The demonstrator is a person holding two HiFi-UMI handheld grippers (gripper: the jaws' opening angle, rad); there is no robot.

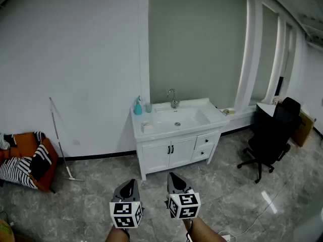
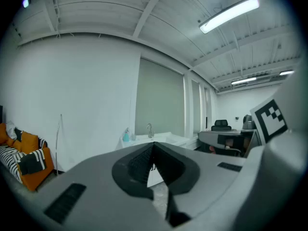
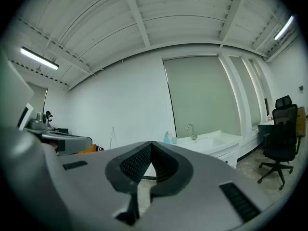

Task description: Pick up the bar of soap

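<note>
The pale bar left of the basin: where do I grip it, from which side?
From the front, jaws angled down: the soap lies low and flat near the counter's left front edge. Pinch its opposite sides; finer shape is too small to tell.

No word, number or brand can be read anywhere. The only print is square black-and-white patterns on the left gripper (image 1: 132,183) and right gripper (image 1: 172,176).
</note>
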